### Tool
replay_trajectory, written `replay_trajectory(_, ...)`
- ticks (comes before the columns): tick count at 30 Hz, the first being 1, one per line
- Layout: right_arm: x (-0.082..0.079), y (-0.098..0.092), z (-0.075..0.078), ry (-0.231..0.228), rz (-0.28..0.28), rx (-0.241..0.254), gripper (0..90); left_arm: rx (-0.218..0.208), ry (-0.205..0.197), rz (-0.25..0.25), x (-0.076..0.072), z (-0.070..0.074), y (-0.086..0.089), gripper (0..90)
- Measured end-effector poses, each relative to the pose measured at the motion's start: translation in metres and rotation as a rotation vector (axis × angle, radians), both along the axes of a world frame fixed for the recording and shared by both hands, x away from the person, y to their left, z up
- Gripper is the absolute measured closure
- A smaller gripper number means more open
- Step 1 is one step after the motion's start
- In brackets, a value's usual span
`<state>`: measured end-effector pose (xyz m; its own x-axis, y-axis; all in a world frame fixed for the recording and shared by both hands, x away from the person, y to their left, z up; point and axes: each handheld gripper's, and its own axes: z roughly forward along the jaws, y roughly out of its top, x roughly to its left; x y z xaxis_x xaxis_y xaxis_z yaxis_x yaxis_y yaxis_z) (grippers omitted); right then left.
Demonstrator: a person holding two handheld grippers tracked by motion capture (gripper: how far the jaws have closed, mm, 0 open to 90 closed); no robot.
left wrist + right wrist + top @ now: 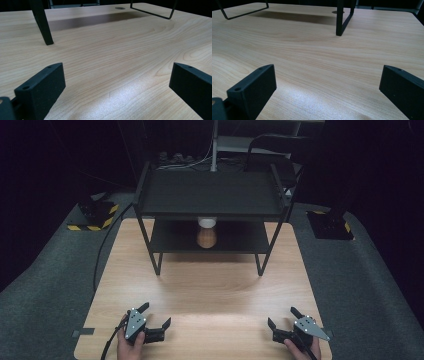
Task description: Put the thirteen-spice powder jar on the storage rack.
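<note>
My left gripper [156,315] rests open near the front left of the wooden table [200,290], held by a hand. At the front right, my right gripper [282,317] also stands open with nothing between its jaws. In the left gripper view the left gripper [117,80] spreads wide over bare wood, and in the right gripper view the right gripper [328,80] does the same. A black two-tier shelf [210,195] stands at the back of the table. On its lower tier sits a brown jar with a white lid [206,234].
The shelf's legs [156,262] touch the table mid-depth; one leg [42,23] shows in the left gripper view, another leg [340,17] in the right gripper view. Grey carpet [50,270] surrounds the table. Black bases with yellow striped tape [92,215] sit on either side.
</note>
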<state>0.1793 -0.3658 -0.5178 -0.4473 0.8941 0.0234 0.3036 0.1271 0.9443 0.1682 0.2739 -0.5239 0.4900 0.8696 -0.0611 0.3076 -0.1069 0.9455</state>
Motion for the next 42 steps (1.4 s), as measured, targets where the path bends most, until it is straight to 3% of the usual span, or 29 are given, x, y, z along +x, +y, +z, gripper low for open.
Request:
replay_trajectory(4,0.0045,-0.0011,0.0027,0.023,0.01,0.001,0.3,-0.001,0.016,0.009,0.0033,0.002,-0.0014,0.4)
replay_trajectory(9,-0.0009,-0.0031,-0.0025,-0.02,0.016,0.004,0.3,0.001,0.008,0.008,0.0022,0.001,-0.0013,0.4)
replay_trajectory(15,0.0014,-0.0033,-0.0011,-0.005,0.01,0.014,0.3,0.006,0.028,0.009,0.0045,0.0039,-0.0023,0.4)
replay_trajectory(20,-0.0008,-0.0031,-0.0029,-0.02,0.011,0.012,0.3,0.013,0.013,-0.002,0.0029,0.0027,-0.002,0.4)
replay_trajectory(42,-0.0009,-0.0038,-0.0028,-0.016,0.01,0.018,0.3,0.012,0.015,0.0,0.0024,0.0028,-0.002,0.4)
